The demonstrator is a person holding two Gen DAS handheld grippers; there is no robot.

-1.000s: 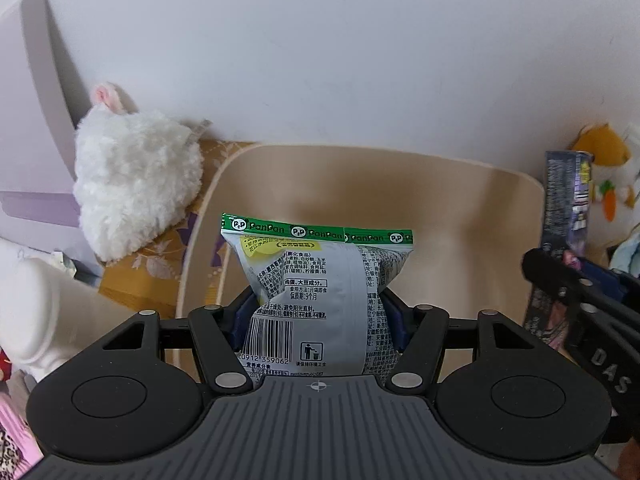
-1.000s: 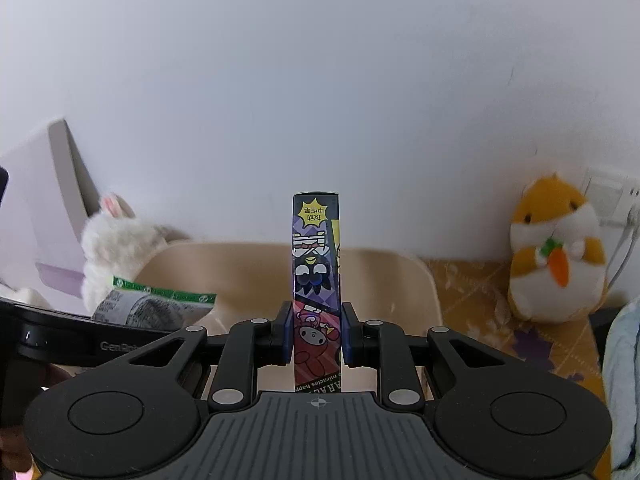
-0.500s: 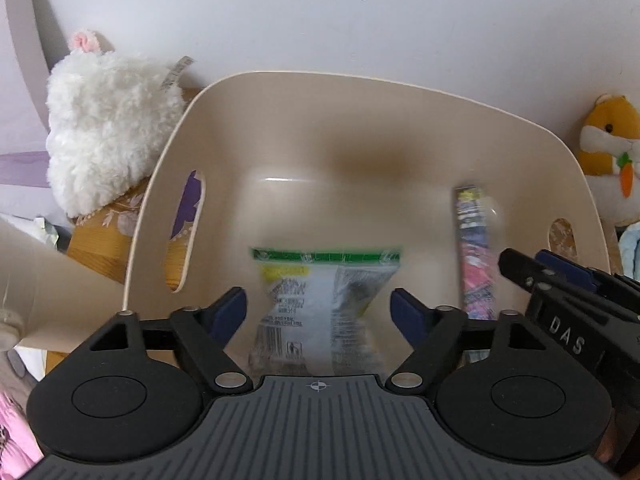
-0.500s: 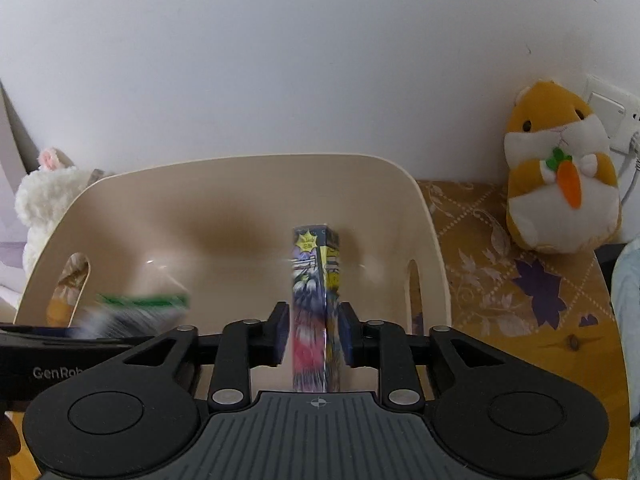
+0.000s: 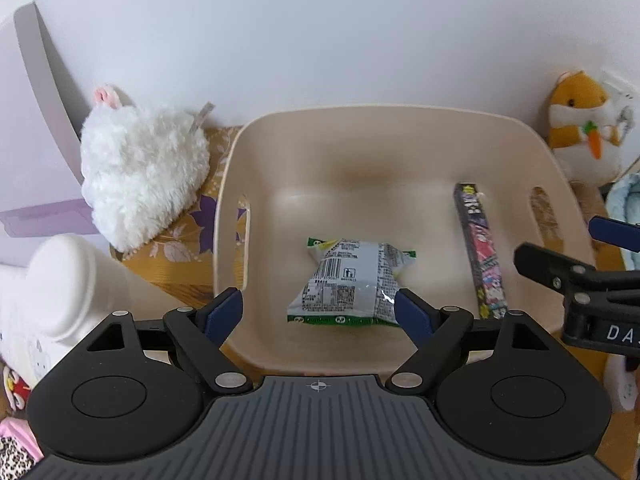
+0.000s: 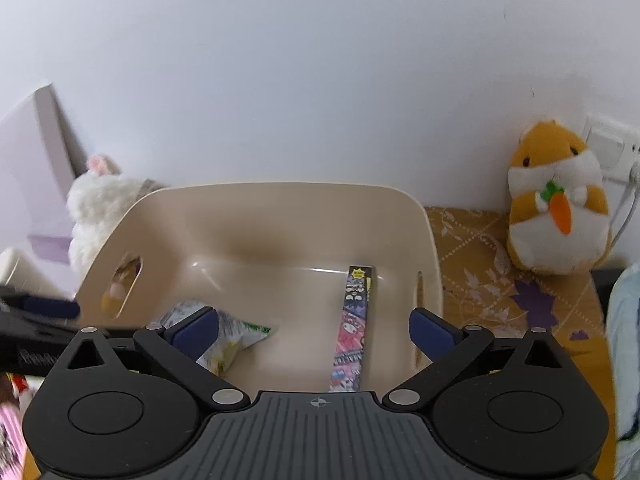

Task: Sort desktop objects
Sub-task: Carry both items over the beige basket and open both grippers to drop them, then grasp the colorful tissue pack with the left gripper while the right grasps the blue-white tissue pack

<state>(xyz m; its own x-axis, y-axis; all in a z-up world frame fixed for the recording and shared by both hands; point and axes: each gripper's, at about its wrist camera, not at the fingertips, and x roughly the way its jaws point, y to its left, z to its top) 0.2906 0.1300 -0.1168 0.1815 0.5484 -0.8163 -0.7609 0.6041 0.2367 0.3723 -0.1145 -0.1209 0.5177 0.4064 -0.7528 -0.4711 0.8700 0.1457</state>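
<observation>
The left gripper and the right gripper both hover with jaws spread wide, gripping nothing. Beyond them, the snack packet and the long cartoon-printed box lie apart on the floor of the beige basket. A white plush sits beside the basket.

Both fingers spread wide; snack bag and box (formerly clamped) now in bin.
</observation>
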